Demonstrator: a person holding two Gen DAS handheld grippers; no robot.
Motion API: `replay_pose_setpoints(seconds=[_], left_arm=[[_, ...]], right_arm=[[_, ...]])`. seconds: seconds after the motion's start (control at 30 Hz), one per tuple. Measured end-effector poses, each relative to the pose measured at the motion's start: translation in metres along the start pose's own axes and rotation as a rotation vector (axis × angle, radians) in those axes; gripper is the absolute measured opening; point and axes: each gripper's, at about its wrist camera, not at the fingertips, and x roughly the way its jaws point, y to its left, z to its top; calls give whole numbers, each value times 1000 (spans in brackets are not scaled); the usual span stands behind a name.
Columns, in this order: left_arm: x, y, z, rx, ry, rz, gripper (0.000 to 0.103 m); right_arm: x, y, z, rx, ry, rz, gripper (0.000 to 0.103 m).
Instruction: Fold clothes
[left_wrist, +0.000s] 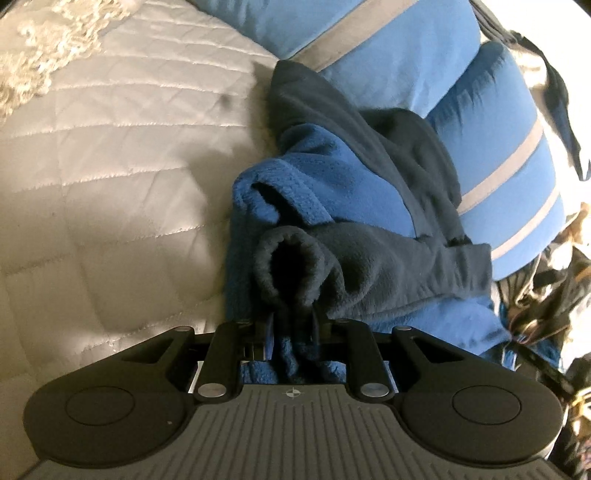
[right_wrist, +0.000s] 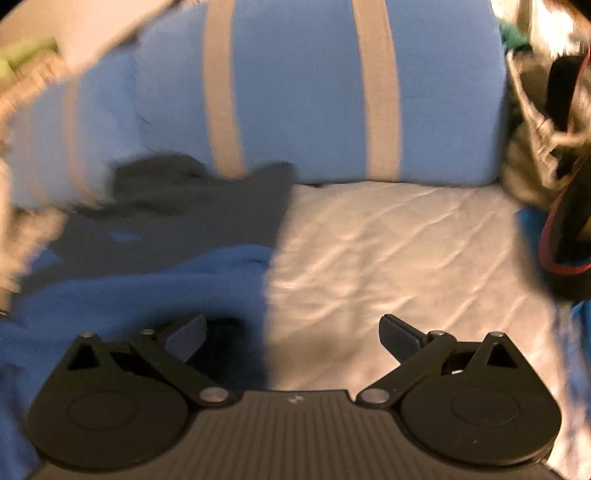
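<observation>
A fleece garment (left_wrist: 332, 177) in bright blue and navy lies bunched on the white quilted bed (left_wrist: 110, 155). My left gripper (left_wrist: 291, 321) is shut on its fabric just below a rolled navy cuff (left_wrist: 291, 266), and blue fleece bulges between the fingers. In the blurred right wrist view the same garment (right_wrist: 129, 288) lies at the left, navy part farther back. My right gripper (right_wrist: 291, 336) stands wide open above the bed (right_wrist: 388, 258), at the garment's edge, with nothing between its fingers (right_wrist: 399, 338).
Light blue pillows with grey stripes (left_wrist: 388, 55) (right_wrist: 314, 92) lie along the back of the bed. Dark clothing and clutter (left_wrist: 546, 288) sit at the right edge. A black item with red trim (right_wrist: 565, 236) and a pale bag (right_wrist: 535, 155) lie at the right.
</observation>
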Motion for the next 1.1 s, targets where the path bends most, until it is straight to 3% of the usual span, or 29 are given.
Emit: replay_pose_setpoints(seconds=[0.1, 0.17, 0.2, 0.23, 0.27, 0.5, 0.63, 0.67, 0.7, 0.73, 0.77, 1.1], left_arm=[[-1, 1, -2, -1, -5, -7, 21], [-1, 2, -3, -9, -7, -11, 21], [-2, 2, -3, -10, -8, -9, 21], [-2, 1, -3, -9, -9, -6, 21], [-2, 0, -4, -7, -10, -1, 21], [-2, -3, -3, 0, -10, 19, 21], [-2, -1, -4, -14, -14, 14, 21], [-2, -1, -4, -25, -18, 13, 21], [-2, 0, -5, -34, -22, 15, 20], [-3, 0, -5, -41, -27, 19, 20], [-3, -1, -6, -42, -32, 26, 20], [-6, -2, -4, -43, -43, 46, 21]], right_arm=[[-13, -2, -5, 68, 14, 214, 100], [-14, 0, -9, 73, 18, 283, 93], [-12, 1, -11, 76, 23, 303, 83], [-8, 2, -14, 95, 34, 304, 75], [-3, 2, -16, 113, 46, 306, 73], [36, -6, -33, 264, 117, 382, 73], [55, -8, -38, 334, 146, 368, 69], [59, -7, -39, 348, 149, 368, 64], [62, -6, -39, 359, 158, 367, 46], [65, -5, -40, 370, 168, 365, 18], [67, -4, -41, 377, 179, 355, 15], [52, -19, -55, 462, 167, 308, 12]])
